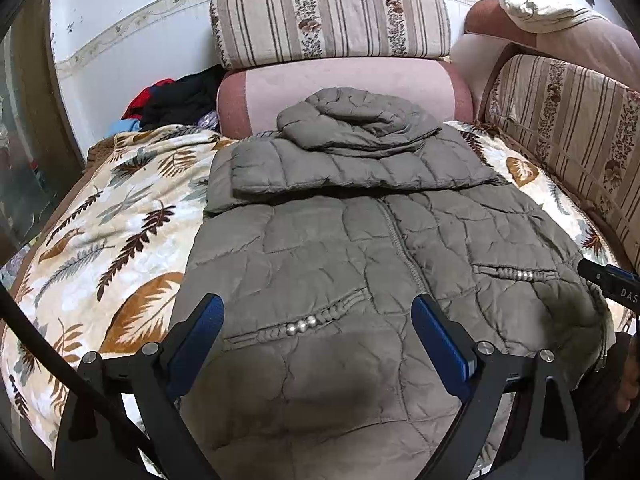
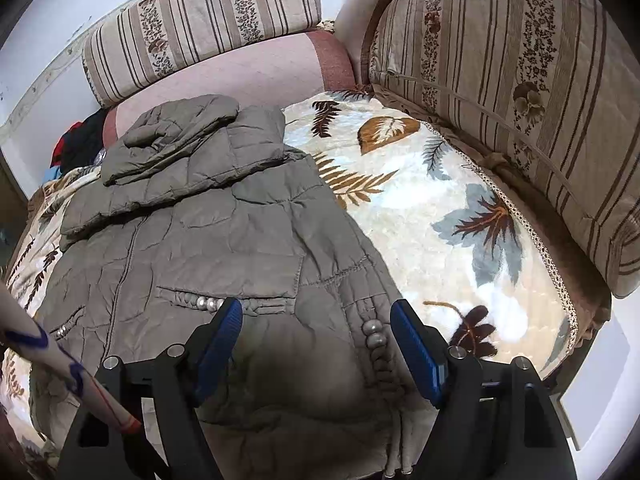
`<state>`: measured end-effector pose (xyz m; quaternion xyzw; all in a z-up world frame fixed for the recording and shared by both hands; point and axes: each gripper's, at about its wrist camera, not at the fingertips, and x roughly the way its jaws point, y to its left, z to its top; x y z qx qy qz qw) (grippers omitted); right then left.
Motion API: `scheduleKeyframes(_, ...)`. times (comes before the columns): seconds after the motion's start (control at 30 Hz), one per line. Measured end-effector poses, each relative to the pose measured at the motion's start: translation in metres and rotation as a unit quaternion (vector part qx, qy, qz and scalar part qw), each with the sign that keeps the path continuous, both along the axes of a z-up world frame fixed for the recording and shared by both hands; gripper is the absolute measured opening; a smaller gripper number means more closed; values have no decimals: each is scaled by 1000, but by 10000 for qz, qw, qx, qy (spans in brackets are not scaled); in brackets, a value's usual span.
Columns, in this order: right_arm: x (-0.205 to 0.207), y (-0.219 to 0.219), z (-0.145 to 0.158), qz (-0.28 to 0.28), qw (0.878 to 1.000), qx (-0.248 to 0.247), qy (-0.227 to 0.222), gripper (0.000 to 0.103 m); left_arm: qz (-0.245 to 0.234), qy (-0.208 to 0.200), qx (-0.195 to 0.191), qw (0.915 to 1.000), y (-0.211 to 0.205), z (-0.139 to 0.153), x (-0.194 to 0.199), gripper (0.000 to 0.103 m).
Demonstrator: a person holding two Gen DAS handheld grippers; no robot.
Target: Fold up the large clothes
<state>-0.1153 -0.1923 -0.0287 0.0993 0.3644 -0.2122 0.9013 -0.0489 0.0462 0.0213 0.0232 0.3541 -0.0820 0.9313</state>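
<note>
A grey quilted jacket (image 1: 340, 240) lies front-up on a leaf-patterned blanket (image 1: 120, 240) covering the sofa seat, its hood and sleeves folded over the chest. Striped cushions (image 1: 328, 20) line the back and right side, and a heap of dark and red clothes (image 1: 176, 100) sits in the far left corner. The left gripper (image 1: 318, 336) hovers tilted down over the jacket's hem, jaws wide apart, empty. The right gripper (image 2: 316, 340) hangs likewise over the jacket's right edge, wide open, gripping nothing.
</note>
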Motion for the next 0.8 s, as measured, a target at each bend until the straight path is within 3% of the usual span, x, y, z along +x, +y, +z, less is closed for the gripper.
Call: scheduleKeyframes(0.8, 30, 47, -13, 465, 9972, -439, 399, 83, 311, 730, -284, 9964, 43, -41, 16, 94)
